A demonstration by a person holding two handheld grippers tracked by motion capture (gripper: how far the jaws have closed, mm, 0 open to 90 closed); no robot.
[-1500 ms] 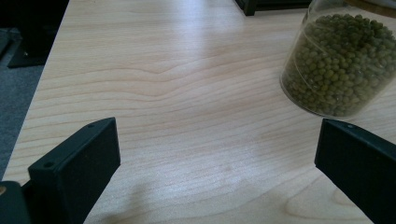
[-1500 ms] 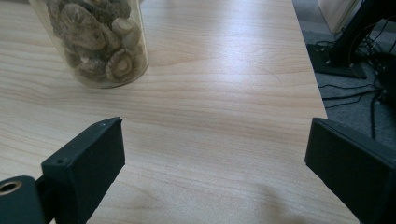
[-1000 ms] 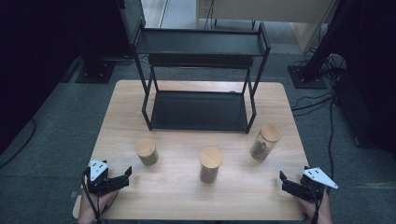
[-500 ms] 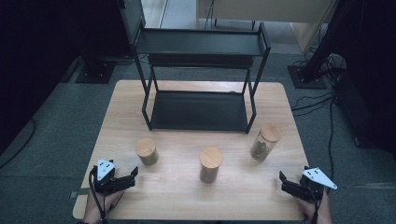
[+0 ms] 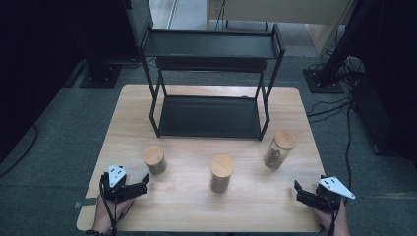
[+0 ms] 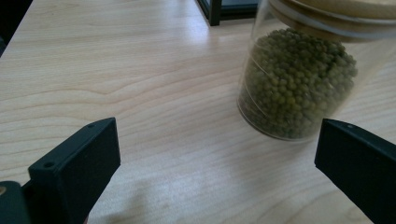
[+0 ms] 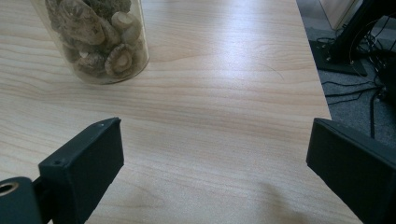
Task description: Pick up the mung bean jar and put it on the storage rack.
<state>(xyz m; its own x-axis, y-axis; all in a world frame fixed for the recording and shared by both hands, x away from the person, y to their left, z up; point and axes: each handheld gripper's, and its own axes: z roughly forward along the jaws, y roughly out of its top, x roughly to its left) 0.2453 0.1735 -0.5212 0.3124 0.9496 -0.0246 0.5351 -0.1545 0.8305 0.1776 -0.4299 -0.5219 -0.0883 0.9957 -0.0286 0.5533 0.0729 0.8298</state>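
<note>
The left gripper [image 5: 129, 187], jaws wide apart, sits near the wood-lidded glass jar of green beans [image 6: 299, 74]; probably its target. Centre the jar between the jaws, then grip below the lid.

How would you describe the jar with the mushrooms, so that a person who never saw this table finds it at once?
Start at the black two-shelf rack at the back of the wooden table. Three jars with wooden lids stand in front of it; the mushroom jar is nearest the rack's front right leg. Its clear glass shows dried mushrooms, unlike the green beans in the left jar.
</note>
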